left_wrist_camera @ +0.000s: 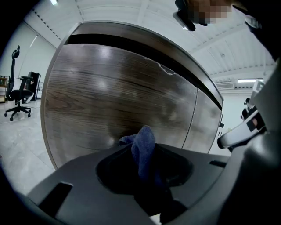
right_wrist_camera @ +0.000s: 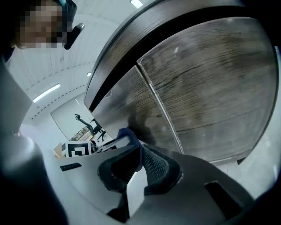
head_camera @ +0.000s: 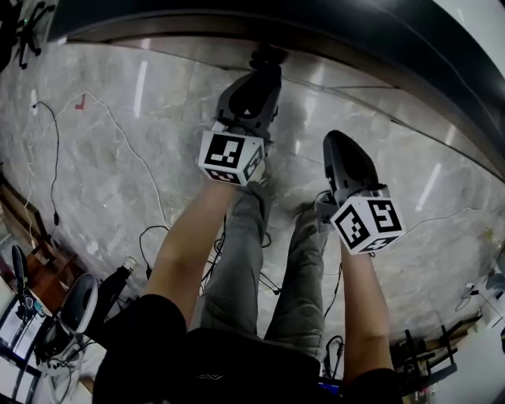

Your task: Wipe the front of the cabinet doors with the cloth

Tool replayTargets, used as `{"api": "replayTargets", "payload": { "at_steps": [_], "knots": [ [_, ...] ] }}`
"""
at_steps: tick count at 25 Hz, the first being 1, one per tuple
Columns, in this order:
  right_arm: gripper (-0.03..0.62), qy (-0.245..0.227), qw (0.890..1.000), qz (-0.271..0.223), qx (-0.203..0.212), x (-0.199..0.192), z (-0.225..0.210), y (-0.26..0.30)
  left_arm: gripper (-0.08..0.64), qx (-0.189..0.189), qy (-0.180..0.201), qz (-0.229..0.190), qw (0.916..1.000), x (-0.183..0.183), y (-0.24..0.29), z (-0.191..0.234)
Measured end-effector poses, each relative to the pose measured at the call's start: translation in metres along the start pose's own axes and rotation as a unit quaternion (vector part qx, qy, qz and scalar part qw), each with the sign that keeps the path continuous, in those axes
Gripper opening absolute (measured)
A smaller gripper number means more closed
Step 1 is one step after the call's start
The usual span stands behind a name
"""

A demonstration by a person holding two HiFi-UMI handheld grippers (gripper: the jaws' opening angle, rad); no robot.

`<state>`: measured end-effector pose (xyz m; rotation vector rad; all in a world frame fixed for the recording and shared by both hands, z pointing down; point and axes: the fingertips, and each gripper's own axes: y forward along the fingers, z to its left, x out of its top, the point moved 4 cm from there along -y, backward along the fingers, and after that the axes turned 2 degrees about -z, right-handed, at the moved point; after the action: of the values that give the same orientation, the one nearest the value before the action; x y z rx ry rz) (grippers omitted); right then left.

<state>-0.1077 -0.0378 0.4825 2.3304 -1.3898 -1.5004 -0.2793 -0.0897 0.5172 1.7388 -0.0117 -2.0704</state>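
Left gripper view: cloth is clamped between the left gripper jaws; right gripper jaws are closed, cabinet door ahead.

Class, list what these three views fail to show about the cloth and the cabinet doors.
- Left gripper view: whether the cloth touches the cabinet doors; the left gripper covers their lower edge.
- Head view: cloth hidden beyond the left gripper; cabinet doors hidden under the cabinet top.
- Right gripper view: the right gripper hides most of the cloth.

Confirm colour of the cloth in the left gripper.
Dark blue. The cloth shows best in the left gripper view.
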Motion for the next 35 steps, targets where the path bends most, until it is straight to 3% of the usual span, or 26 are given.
{"api": "replayTargets", "payload": {
  "at_steps": [19, 26, 35],
  "knots": [
    [0.041, 0.039, 0.997, -0.046, -0.052, 0.011, -0.078, -0.088, 0.13, -0.097, 0.043, 0.05, 0.9931, -0.019, 0.042, -0.124],
    [0.041, 0.044, 0.996, -0.055, -0.062, 0.013, -0.09, -0.115, 0.13, -0.064, 0.039, 0.053, 0.9958, -0.014, 0.025, -0.13],
    [0.041, 0.041, 0.996, -0.063, -0.054, 0.026, -0.087, -0.162, 0.13, -0.03, 0.017, 0.027, 0.999, 0.028, -0.013, -0.159]
  ]
}}
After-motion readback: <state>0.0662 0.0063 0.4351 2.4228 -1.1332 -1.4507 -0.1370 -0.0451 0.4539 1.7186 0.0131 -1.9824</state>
